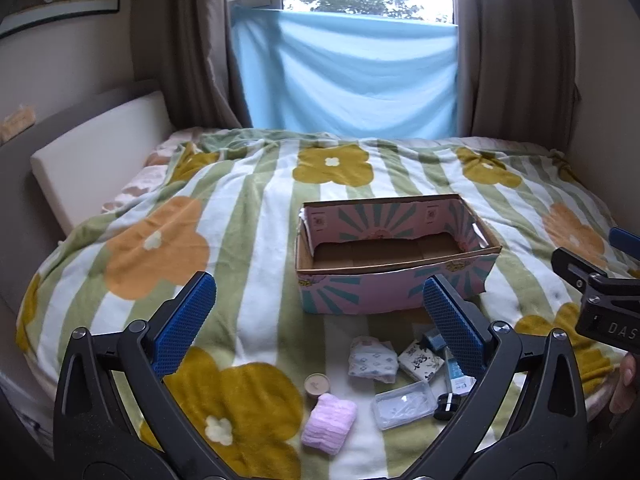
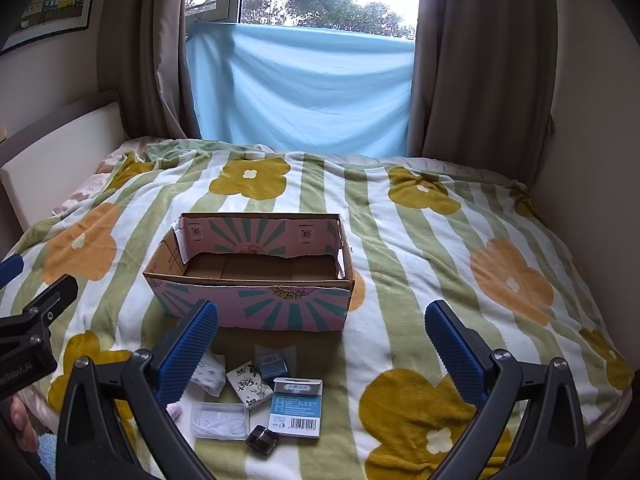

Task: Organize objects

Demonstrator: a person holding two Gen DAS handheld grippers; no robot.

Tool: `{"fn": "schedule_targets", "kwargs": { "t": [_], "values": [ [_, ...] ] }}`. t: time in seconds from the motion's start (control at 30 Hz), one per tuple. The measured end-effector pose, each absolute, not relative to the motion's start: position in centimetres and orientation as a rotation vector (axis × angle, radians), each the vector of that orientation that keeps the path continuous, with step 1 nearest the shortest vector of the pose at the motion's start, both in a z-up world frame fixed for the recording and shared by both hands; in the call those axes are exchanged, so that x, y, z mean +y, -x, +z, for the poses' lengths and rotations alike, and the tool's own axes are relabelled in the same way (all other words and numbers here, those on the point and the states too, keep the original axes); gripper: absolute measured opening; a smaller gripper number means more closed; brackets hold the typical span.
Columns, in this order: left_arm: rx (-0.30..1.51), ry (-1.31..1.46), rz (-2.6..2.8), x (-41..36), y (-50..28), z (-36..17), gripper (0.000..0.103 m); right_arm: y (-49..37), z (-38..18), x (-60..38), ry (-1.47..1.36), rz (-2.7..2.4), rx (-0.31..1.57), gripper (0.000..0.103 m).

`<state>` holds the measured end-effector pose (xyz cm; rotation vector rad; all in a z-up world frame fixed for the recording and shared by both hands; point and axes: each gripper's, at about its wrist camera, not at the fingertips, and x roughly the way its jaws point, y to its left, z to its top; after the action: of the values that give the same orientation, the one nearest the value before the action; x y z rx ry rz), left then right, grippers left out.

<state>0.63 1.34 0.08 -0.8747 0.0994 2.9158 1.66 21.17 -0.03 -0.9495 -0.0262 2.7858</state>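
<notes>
In the left wrist view, an open cardboard box (image 1: 396, 256) printed pink with teal sunburst rays sits right of the frame's centre on a fleecy bed blanket (image 1: 248, 216) striped green and white with large orange and mustard flowers. The box's top edge is torn and ragged, and its plain brown floor is bare. Below the box, in the lower middle of the frame, lie small items close together: a round tan lidded jar (image 1: 317, 385), a soft pink folded cloth (image 1: 329, 424) just below it, a crinkled white packet with blue print (image 1: 372, 360), a square white packet with black print (image 1: 420, 360), and a clear flat plastic case (image 1: 404, 404). The left hand-held gripper (image 1: 320, 316) stands spread wide, its blue ribbed pads (image 1: 184, 324) apart with nothing between them. The right hand-held gripper's black frame shows at the right edge.

In the right wrist view, the same box (image 2: 248, 300) lies left of centre. Below it, in the lower middle, sit the black-printed packet (image 2: 250, 388), a small blue-grey box (image 2: 273, 362), a blue and white carded pack with a barcode (image 2: 298, 406), the clear case (image 2: 219, 420) and a small dark glossy object (image 2: 262, 439). The right hand-held gripper (image 2: 322, 344) is likewise spread wide over the blanket (image 2: 420, 248), holding nothing.
</notes>
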Motion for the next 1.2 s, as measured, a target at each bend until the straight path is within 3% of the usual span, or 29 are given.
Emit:
{"fn": "schedule_targets", "kwargs": {
  "t": [0.4, 1.2],
  "values": [
    [0.005, 0.885, 2.902, 1.10, -0.93, 0.26, 0.103, -1.43, 0.01, 21.03, 0.949, 2.789, -0.026, 0.103],
    [0.032, 0.896, 2.917, 0.64, -0.75, 0.04, 0.103, -1.79, 0.22, 21.64, 0.946, 2.787, -0.007, 0.103]
  ]
}}
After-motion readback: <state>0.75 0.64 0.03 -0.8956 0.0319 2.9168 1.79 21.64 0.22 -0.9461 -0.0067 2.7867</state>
